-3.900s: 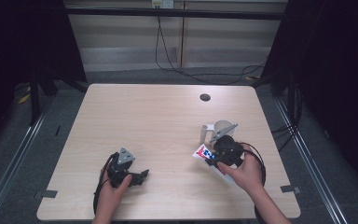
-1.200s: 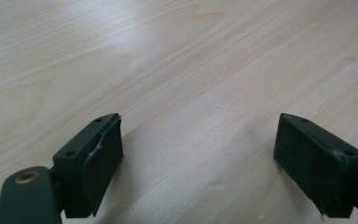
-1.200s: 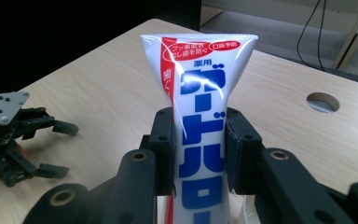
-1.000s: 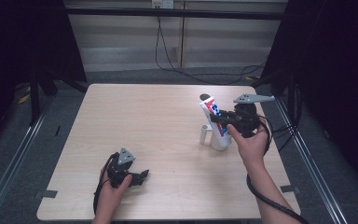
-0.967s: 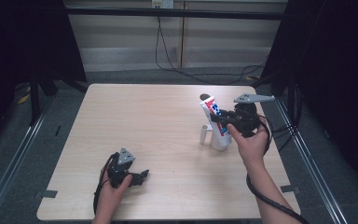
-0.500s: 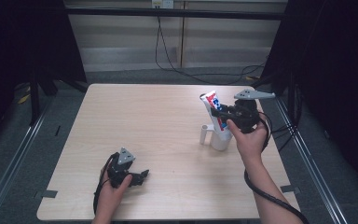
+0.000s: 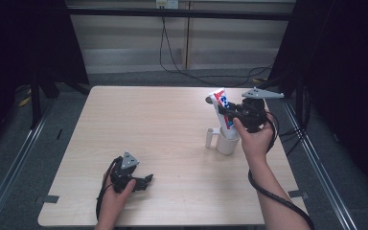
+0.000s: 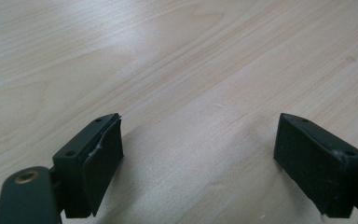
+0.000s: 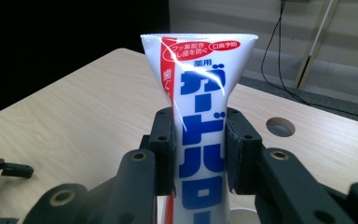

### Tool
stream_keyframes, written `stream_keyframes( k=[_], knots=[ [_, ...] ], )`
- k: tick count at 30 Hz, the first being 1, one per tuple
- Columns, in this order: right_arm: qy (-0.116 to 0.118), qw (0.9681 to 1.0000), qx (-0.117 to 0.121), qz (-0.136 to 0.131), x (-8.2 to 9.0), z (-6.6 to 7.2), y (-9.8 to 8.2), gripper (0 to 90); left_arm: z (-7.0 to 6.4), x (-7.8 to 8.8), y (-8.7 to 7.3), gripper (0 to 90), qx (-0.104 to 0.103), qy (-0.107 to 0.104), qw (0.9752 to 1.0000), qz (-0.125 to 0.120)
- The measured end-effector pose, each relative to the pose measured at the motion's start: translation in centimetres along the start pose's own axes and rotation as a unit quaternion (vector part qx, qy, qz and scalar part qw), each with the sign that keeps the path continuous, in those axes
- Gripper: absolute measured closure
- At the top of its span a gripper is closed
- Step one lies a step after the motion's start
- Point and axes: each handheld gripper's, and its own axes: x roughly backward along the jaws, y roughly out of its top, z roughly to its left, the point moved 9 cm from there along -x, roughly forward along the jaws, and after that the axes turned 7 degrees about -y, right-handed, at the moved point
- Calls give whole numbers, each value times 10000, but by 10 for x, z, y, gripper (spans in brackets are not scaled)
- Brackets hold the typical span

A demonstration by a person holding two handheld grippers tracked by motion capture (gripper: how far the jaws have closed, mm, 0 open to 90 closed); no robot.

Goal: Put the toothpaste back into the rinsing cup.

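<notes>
A white toothpaste tube [image 7: 222, 111] with blue and red print stands upright, flat crimped end up, in my right gripper [image 7: 228, 117], which is shut on its middle. In the right gripper view the two black pads [image 9: 165, 140] press the tube [image 9: 200, 93] from both sides. Its lower end hangs at the mouth of a white mug [image 7: 228, 143], whose handle points left; how deep it reaches is hidden. The mug's rim [image 9: 248, 215] peeks out below the jaws. My left gripper [image 7: 143, 182] rests open on the table near the front left, nothing between its jaws [image 8: 198, 154].
The light wooden table [image 7: 148, 129] has a round dark hole [image 7: 209, 100] near its far edge, just behind the tube's top, also seen as a hole [image 9: 279, 126] in the right gripper view. Cables trail on the floor beyond. Dark frames flank both table sides.
Earlier the tube lay low near the front right; my right gripper has lifted it and brought it upright over the mug. In the last second it shifted only slightly. The left gripper stayed put.
</notes>
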Motion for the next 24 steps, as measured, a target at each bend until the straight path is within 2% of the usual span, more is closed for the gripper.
stream_keyframes(
  k=[24],
  knots=[
    [-263,9993,-249,-80,-17,-20,-9,678,0,0,0,154,2,10,10000,-11]
  ],
)
